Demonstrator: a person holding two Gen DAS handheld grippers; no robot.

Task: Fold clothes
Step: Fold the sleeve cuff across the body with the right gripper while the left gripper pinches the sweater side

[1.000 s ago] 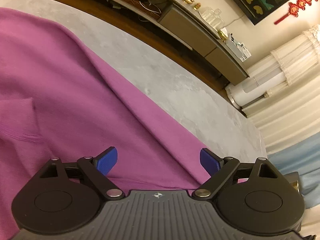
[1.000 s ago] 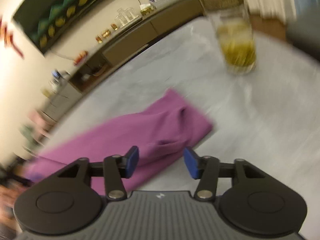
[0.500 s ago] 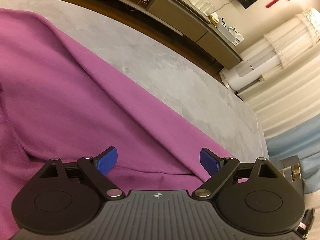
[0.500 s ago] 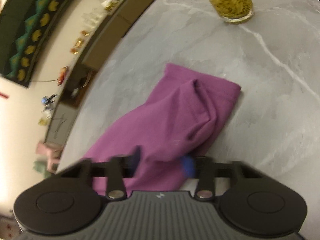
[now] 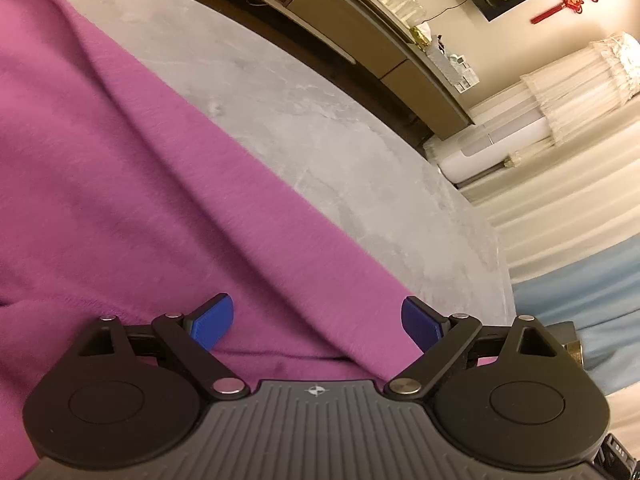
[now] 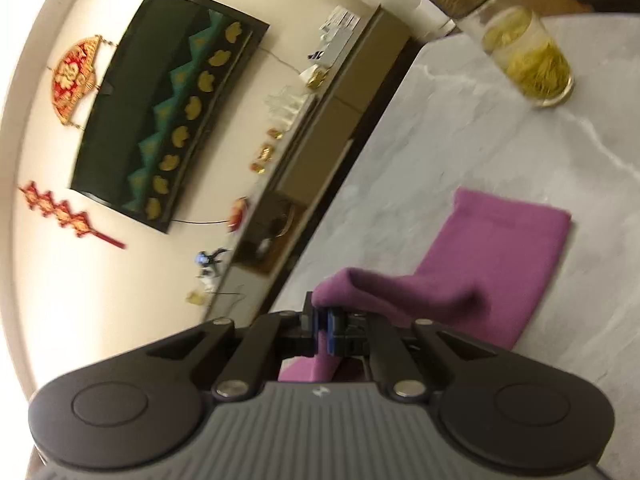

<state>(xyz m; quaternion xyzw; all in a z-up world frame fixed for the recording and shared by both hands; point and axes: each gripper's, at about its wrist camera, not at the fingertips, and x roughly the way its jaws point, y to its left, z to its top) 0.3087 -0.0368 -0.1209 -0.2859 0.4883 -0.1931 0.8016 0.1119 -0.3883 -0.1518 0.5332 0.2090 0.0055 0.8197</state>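
Observation:
A purple garment lies spread over the grey marble table. My left gripper hovers low over the garment's edge near the table's right end; it is open, its blue pads wide apart with only flat cloth below them. In the right wrist view the garment's sleeve lies on the table. My right gripper is closing tight on a pinched fold of that sleeve. The pads press on the cloth, and the fold is raised a little off the surface.
A glass jar with yellow contents stands on the table beyond the sleeve's end. A long low cabinet runs along the wall past the table's far edge. A white appliance and curtains stand at the right.
My right gripper went from open around the sleeve to shut on a fold of it, and rolled. My left gripper sank closer to the garment's edge and stayed open.

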